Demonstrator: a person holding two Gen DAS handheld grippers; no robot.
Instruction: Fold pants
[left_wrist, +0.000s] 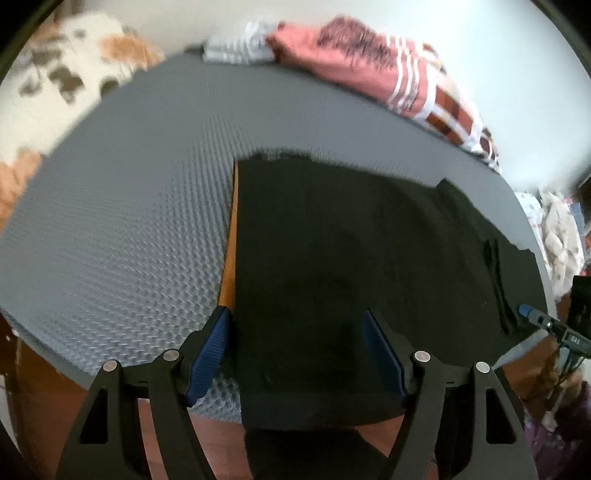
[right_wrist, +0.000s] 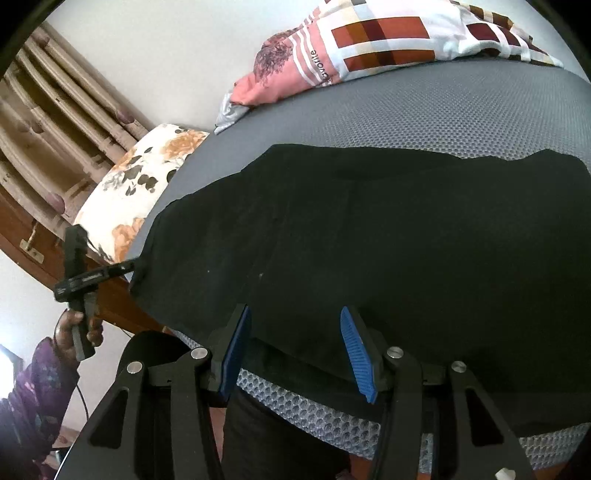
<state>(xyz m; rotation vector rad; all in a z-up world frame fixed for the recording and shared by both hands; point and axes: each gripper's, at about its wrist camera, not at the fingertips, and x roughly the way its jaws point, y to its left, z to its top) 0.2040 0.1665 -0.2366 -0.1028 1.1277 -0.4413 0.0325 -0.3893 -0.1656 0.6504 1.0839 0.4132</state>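
Black pants (left_wrist: 332, 258) are spread flat on the grey mat (left_wrist: 122, 206), both grippers hung over the near hem.

The left gripper (left_wrist: 295, 354) is held fairly wide apart, nothing pinched, blue pads (left_wrist: 207, 354) straddling the pants' left edge at about 6 o'clock. The right gripper (right_wrist: 293, 347) is opened about halfway, nothing gripped either, fabric seen between its fingers but not squeezed. The pants are draped over the mat's front edge. Folded clothes (right_wrist: 295, 70) are piled at 12 o'clock, a floral pillow (right_wrist: 140, 184) at 10.
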